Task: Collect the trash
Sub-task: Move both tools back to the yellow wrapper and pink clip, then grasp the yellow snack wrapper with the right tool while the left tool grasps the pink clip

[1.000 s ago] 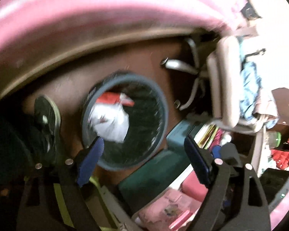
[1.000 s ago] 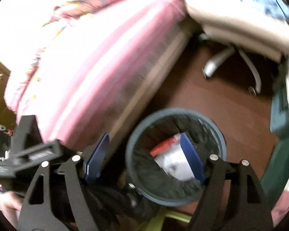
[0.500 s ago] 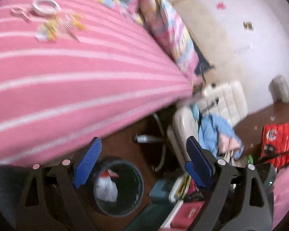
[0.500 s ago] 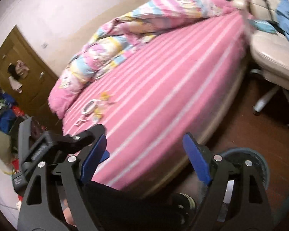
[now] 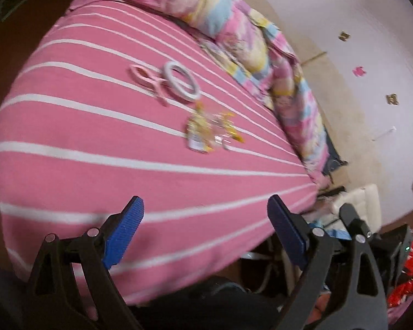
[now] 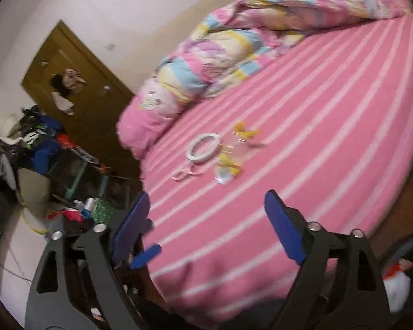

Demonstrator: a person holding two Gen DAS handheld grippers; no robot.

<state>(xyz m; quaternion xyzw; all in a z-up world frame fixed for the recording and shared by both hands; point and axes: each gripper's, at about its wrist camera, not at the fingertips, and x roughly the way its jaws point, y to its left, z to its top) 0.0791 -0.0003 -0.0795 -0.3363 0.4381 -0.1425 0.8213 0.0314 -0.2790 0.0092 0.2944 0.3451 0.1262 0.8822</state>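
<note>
Now, step in hand: both grippers are raised over the bed with nothing in them, so I judge this to be the reach for the next piece of trash, not a carry or a drop.
Left gripper: jaws wide apart, empty, poised above the near edge of the pink striped sheet.
Right gripper: jaws likewise spread and empty, pointing across the same bed; the left gripper's blue tips show at its lower left.
Trash to collect: a crumpled yellow and clear wrapper lies mid-bed, well ahead of both grippers. In the right view the same wrapper sits just beside the tape roll.
Not trash, probably: a white tape roll and pink scissors, touching or nearly touching each other, just beyond the wrapper.
Next move: it likely calls for one gripper to travel forward over the sheet, come down on the wrapper alone, and close on its thin film without snagging the fabric or nudging the roll.
Container: a dark round trash bin stands on the floor at the foot of the bed, at the lower right of the right view.
Bin contents: something white with a red patch; more than that is cut off.
Bedding: a rumpled pastel quilt is heaped along the far side.
</note>
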